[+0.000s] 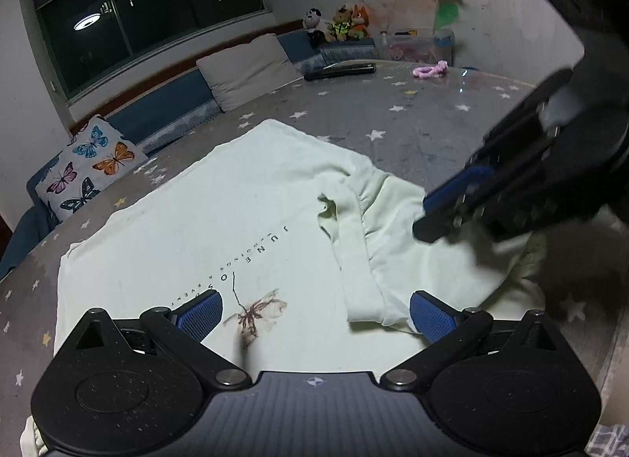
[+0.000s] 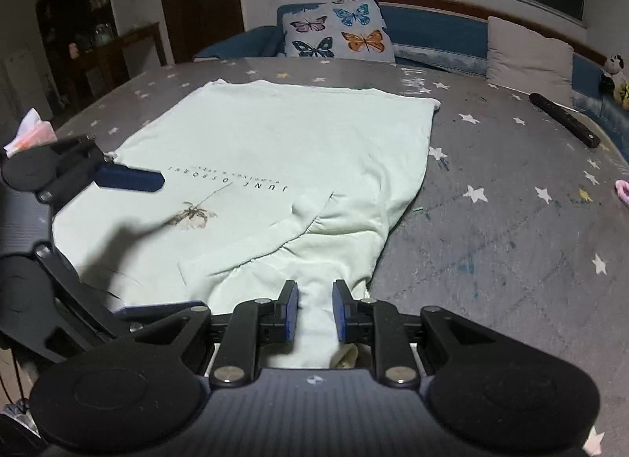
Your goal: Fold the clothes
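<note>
I am working on a pale green shirt (image 1: pixel 220 221) that is lying print-up on the starred table (image 1: pixel 432 122), its body spread flat and one sleeve (image 1: pixel 354 244) already turned in across the chest. From my right wrist view the shirt is filling the middle, its hem running off toward 12 o'clock and the bunched shoulder cloth sitting at 6 o'clock.

My right gripper (image 2: pixel 314 309) is hovering with its jaws part-way apart and cloth lying between the blue pads; they are not pinching it, as far as I can tell. My left gripper (image 1: pixel 314 315) is spread wide over the print, holding nothing, one pad (image 1: pixel 430 315) sitting near the sleeve's cuff end at 5 o'clock.

To do this fold well, I judge I should be catching both layers at the shoulder, not just the top ruffle, closing fully before lifting. The left should be pinning or taking the matching edge so the body is not dragging. Lifting low and carrying straight should keep the turned-in sleeve from sliding out.
</note>
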A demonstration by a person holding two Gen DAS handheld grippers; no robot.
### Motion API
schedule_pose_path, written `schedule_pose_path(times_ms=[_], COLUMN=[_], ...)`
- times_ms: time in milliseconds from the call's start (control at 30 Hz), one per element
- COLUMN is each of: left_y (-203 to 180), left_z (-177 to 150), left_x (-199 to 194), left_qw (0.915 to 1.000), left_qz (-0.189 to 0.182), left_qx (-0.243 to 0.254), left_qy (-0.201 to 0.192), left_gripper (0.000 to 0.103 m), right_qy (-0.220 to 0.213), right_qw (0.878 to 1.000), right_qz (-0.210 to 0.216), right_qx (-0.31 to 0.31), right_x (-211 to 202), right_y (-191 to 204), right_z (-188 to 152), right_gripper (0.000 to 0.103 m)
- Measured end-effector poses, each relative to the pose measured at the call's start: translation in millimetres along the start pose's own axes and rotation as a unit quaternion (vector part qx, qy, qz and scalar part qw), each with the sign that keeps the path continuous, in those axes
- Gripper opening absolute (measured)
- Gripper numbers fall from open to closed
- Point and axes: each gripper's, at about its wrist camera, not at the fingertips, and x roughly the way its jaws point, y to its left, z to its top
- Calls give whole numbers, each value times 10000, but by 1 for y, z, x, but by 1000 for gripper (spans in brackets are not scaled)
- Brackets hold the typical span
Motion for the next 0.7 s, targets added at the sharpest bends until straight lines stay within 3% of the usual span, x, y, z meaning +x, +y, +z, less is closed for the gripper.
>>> schedule_pose_path(times_ms=[200,433,700], left_y=[5,13,62], left_z=[0,-3,-30], left_x=[4,-2,-47], left_qw=[9998,9996,9924], left_qz=[11,74,769], left_qx=[-164,-254,-958], left_qy=[65,79,6], left_gripper=[103,103,103], right_qy=[-292,-77,-285], right_qw=[9994,9999,9990], right_qz=[-68,-143,-65], right_qx=[-152,-27,-324], right_x=[1,49,19], right_y=[-1,-13,14], right_z=[24,41,43], right_gripper=[18,18,22])
